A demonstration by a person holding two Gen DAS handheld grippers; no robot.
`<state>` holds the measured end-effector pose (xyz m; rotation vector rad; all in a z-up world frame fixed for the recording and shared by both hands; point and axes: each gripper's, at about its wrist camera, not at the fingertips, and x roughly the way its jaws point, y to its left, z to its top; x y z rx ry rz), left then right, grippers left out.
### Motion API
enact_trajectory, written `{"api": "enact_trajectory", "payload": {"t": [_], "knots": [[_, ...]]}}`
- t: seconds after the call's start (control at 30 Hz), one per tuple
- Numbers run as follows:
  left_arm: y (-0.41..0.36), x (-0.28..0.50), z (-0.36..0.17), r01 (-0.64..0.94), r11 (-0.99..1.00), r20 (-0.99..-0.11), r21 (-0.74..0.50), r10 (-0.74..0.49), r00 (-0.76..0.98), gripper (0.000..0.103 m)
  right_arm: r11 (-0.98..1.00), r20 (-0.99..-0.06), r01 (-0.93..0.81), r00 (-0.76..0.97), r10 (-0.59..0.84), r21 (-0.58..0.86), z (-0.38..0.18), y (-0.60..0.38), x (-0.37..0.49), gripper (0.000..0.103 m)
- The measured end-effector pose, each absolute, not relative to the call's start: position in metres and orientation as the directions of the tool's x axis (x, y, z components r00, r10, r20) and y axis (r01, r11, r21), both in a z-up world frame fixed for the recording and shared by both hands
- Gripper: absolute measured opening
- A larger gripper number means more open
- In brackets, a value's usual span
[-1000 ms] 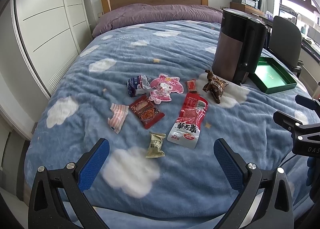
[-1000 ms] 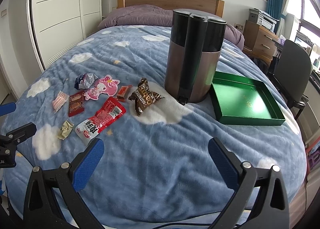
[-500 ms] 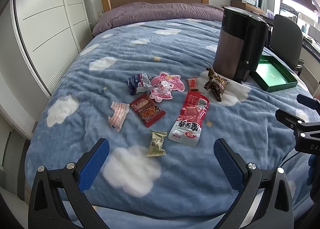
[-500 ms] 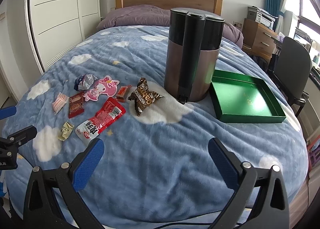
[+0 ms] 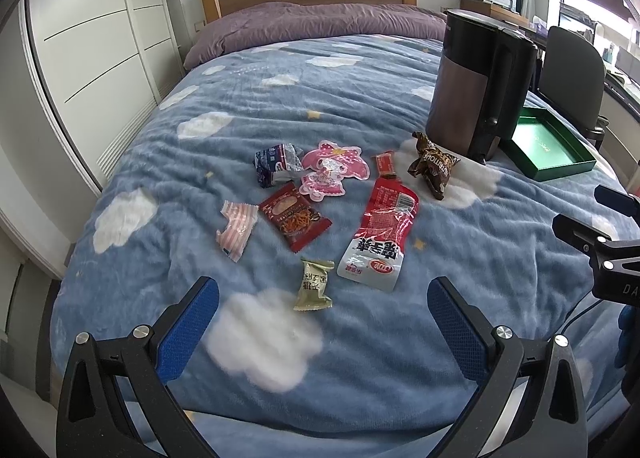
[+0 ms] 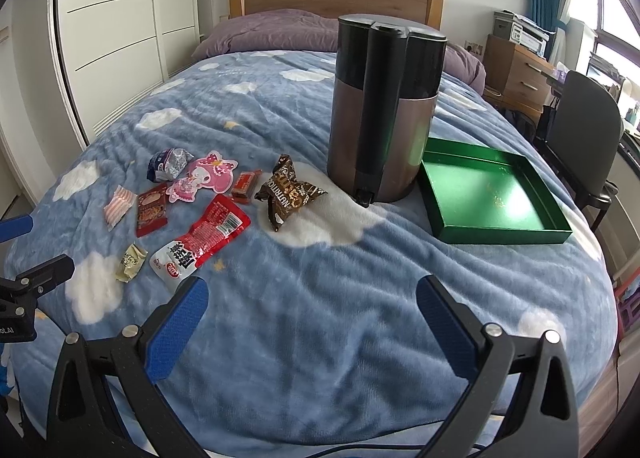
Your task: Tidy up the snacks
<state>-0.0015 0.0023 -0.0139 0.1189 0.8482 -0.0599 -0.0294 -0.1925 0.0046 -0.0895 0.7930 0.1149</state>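
Several snack packets lie on the blue cloud blanket: a long red-and-white packet, a brown chocolate bag, a pink character packet, a dark red packet, a striped candy, a pale green candy and a blue-silver wrapper. An empty green tray sits at the right. My left gripper is open above the blanket's near edge, just short of the green candy. My right gripper is open and empty over bare blanket.
A tall brown-and-black kettle stands between the snacks and the tray. A small red bar lies by the pink packet. A white wardrobe lines the left side; a dark chair stands at the right.
Both grippers have shifted slightly forward over the bed, so the snacks appear a little nearer. Nothing was grasped or moved.
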Motion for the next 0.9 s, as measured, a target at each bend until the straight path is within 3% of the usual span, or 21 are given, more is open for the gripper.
{"api": "enact_trajectory", "payload": {"t": [0.9], "knots": [[0.0055, 0.0015, -0.0202, 0.096, 0.992, -0.767, 0.076, -0.003, 0.641, 0.102, 0.990, -0.718, -0.135, 0.692, 0.072, -0.032, 0.0031, -0.1942, -0.0282, 0.103]]}}
